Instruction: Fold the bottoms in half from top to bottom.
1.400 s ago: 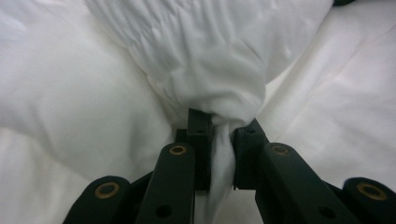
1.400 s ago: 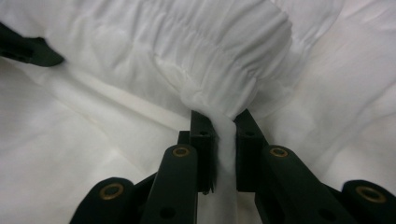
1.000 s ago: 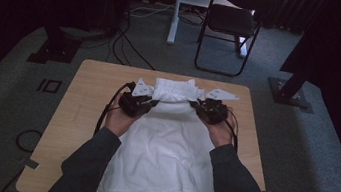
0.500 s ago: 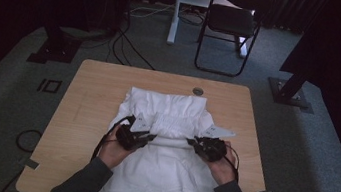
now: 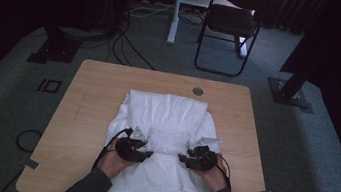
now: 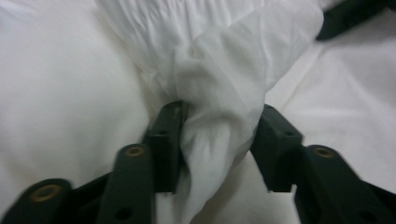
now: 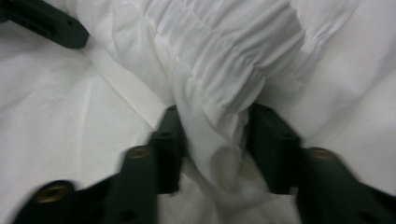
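Wooden table: white gathered garment lies along its middle, far end now doubled back toward the person, where a second ago it lay spread long. Left gripper and right gripper: each clamped on a bunch of the shirred edge, drawn to the near half. Judged status: lengthwise fold nearly laid, release pending.
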A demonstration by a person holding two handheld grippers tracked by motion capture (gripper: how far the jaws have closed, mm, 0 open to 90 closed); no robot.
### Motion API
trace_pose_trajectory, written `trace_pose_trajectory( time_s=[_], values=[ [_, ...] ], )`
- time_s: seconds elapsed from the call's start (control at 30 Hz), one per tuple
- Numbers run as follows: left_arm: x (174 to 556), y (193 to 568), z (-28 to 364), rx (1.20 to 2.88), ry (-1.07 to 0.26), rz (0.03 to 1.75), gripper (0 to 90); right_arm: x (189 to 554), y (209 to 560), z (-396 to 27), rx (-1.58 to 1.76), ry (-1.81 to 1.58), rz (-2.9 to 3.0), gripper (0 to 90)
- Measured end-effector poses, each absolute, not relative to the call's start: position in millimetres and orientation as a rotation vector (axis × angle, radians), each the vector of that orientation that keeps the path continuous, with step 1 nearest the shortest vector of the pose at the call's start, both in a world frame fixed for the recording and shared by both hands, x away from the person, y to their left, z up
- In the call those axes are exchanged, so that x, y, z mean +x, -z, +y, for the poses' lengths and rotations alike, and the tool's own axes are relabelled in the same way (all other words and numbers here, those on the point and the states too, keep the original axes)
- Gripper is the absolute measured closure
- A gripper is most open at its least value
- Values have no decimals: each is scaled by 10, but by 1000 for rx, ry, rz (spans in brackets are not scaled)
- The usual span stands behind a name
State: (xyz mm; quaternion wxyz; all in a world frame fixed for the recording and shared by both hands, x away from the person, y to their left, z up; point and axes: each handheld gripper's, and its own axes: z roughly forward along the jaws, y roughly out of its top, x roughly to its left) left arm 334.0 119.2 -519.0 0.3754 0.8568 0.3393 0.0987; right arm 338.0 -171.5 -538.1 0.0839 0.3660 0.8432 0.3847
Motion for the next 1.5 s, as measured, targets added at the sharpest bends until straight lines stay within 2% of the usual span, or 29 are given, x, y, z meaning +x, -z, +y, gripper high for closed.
trace_pose_trajectory(
  time_s=[0.07, 0.17, 0.2, 0.23, 0.27, 0.3, 0.33, 0.5, 0.63, 0.73, 0.97, 1.1, 1.33, 1.5],
  values=[
    [3357, 5078, 1255, 2147, -252, 883, 517, 3337, 5251, -1787, 1056, -1211, 2469, 429],
    [3438, 4916, 1345, 2095, -289, 907, 519, 3338, 5059, -1904, 1044, -1305, 2391, 423],
    [3485, 4865, 1370, 2076, -301, 924, 575, 3355, 5017, -1930, 1052, -1322, 2370, 465],
    [3517, 4843, 1375, 2072, -303, 934, 676, 3398, 4964, -1966, 1069, -1333, 2336, 621],
    [3585, 4826, 1351, 2076, -331, 961, 814, 3431, 4942, -1978, 1088, -1318, 2322, 753],
    [3612, 4832, 1333, 2081, -339, 972, 900, 3529, 4933, -1973, 1139, -1258, 2294, 858],
    [3675, 4857, 1292, 2108, -341, 985, 900, 3568, 4940, -1966, 1154, -1240, 2289, 893],
    [3924, 5153, 1077, 2220, -310, 1052, 900, 3983, 5187, -1812, 1249, -1096, 2336, 896],
    [3986, 5332, 1054, 2246, -262, 1057, 883, 4100, 5372, -1718, 1272, -1087, 2406, 874],
    [3905, 5314, 1074, 2219, -263, 1029, 831, 4035, 5369, -1770, 1274, -1192, 2408, 831],
    [3443, 5274, 1119, 2139, -218, 842, 821, 3695, 5283, -1924, 1136, -1337, 2454, 771],
    [3186, 5365, 1091, 2188, -177, 722, 814, 3630, 5196, -1965, 1082, -1296, 2417, 750],
    [3025, 5408, 1141, 2227, -104, 640, 802, 3619, 5040, -1892, 1049, -1321, 2381, 716],
    [3005, 5444, 1170, 2223, -95, 646, 790, 3443, 5028, -1664, 938, -1326, 2461, 713]
  ],
)
